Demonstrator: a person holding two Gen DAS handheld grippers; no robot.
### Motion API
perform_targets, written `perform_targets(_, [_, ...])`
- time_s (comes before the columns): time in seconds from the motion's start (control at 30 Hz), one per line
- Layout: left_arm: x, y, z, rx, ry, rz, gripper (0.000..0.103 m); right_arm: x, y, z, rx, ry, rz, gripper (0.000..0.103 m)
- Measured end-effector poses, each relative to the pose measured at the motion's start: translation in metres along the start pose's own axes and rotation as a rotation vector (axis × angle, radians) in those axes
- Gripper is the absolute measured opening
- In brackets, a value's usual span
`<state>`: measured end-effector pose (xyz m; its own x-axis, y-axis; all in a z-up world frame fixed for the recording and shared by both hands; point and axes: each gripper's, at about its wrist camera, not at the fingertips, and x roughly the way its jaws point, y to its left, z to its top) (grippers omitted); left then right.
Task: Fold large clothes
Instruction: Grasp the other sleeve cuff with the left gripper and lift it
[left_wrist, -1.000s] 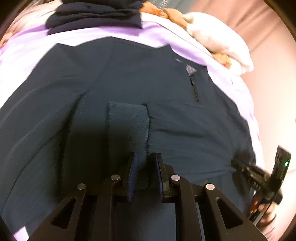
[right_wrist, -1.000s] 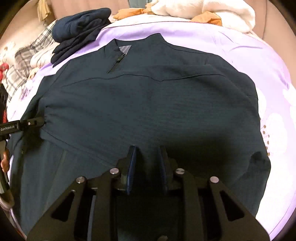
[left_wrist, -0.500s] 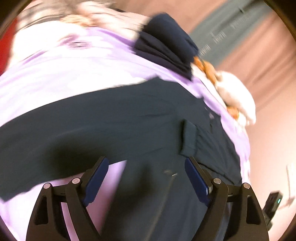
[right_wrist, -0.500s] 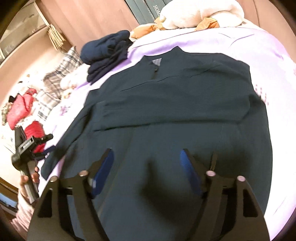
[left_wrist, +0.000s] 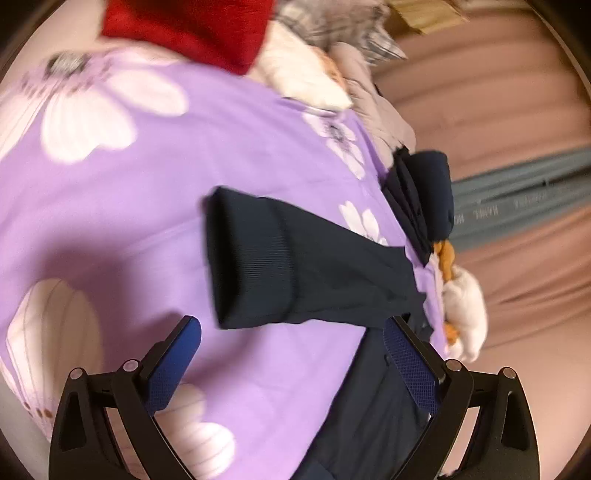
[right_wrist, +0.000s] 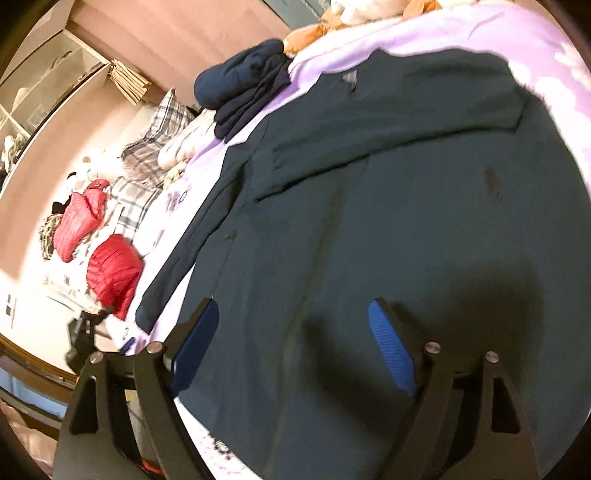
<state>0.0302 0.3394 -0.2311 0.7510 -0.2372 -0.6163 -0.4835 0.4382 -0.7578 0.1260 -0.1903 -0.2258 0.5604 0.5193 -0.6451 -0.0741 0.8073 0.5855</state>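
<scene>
A dark navy jacket (right_wrist: 388, 184) lies spread flat on the purple flowered bedsheet (left_wrist: 129, 206). One sleeve stretches out to the side and ends in a ribbed cuff (left_wrist: 255, 266). My left gripper (left_wrist: 291, 354) hovers just short of that cuff. Its jaws are opening wide, with only sheet between them. My right gripper (right_wrist: 291, 350) hangs over the jacket's lower body. Its jaws are opening too, and its blue pads (right_wrist: 391, 350) stand clear of the cloth. The same sleeve (right_wrist: 177, 258) runs down the left in the right wrist view.
A folded navy pile (right_wrist: 243, 88) sits at the head of the bed, beside a white and orange plush (left_wrist: 465, 310). Red padded jackets (right_wrist: 114, 273) and plaid cloth (right_wrist: 155, 147) lie off the bed's left side. A brown wall stands behind.
Both grippers went from shut over jacket fabric to wide open. The left one swung away from the jacket's body to the outstretched sleeve cuff. The right one turned and drew back a little.
</scene>
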Motion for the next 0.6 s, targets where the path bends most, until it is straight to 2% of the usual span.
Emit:
perform_targets(0.23, [0.022, 0.019, 0.007, -0.061, 0.05, -0.06, 0.098, 0.007, 0.022, -0.009, -0.019, 0.031, 0.009, 0.084])
perform_targets(0.43, [0.037, 0.019, 0.016, -0.047, 0.084, -0.13, 0.098, 0.015, 0.035, -0.007, -0.042, 0.05, 0.0, 0.085])
perform_targets(0.6, [0.053, 0.012, 0.028, -0.025, 0.119, -0.141, 0.098, 0.016, 0.04, -0.004, -0.038, 0.042, 0.007, 0.085])
